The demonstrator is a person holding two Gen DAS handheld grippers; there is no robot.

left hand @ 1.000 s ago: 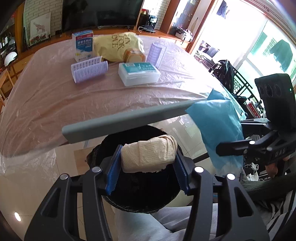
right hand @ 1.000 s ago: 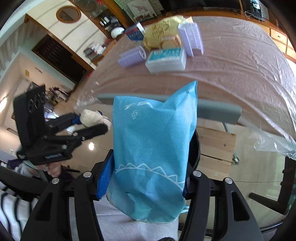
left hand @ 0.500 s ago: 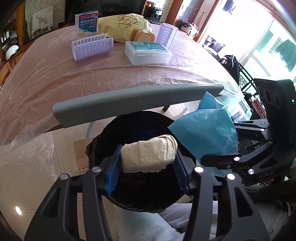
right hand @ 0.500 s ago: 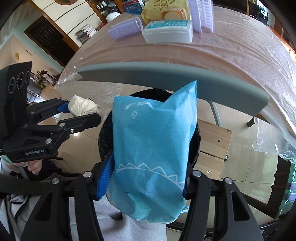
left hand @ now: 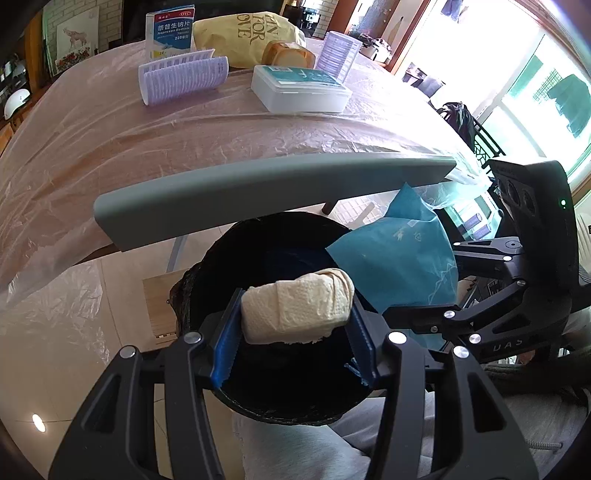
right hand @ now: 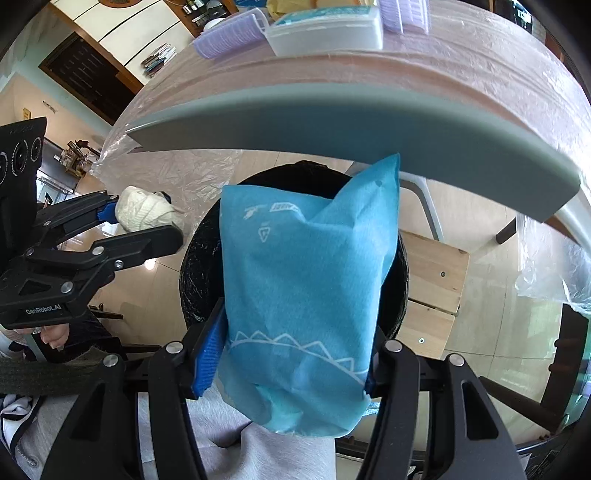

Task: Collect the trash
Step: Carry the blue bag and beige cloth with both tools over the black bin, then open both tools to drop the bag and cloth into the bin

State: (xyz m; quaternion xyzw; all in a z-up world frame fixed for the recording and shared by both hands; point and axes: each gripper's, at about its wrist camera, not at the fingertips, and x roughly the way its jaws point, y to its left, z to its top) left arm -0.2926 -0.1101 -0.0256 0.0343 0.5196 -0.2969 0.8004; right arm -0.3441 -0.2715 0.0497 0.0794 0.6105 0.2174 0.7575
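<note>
My left claw [left hand: 295,328] is clamped on a wad of cream tissue [left hand: 295,310], its blue pads [left hand: 225,347] pressing the wad from both sides, and it hangs over the open mouth of a black bin [left hand: 207,266] that sits on the floor just below the near edge of the worktop [left hand: 110,147]. My right claw [right hand: 291,354] grips a blue wrapper [right hand: 303,280] by its lower part, so the sheet stands up between the fingers and covers much of the bin [right hand: 195,266] beneath it. In the left view the right claw [left hand: 424,314] and its wrapper [left hand: 399,266] sit to the right of the tissue, the wrapper reaching over the bin's right rim. In the right view the left claw [right hand: 147,229] with its tissue [right hand: 147,214] is to the left of the bin's rim. A grey edge strip [left hand: 273,188] runs along the near side of the worktop, which is covered in clear plastic film. Far across it lie a white lidded box [left hand: 301,88], a lilac ribbed case [left hand: 183,79], a medicine carton [left hand: 170,31], a yellow bag [left hand: 247,38] and a pale bottle [left hand: 338,53]. A pale wooden board [right hand: 432,284] lies on the floor right of the bin.
</note>
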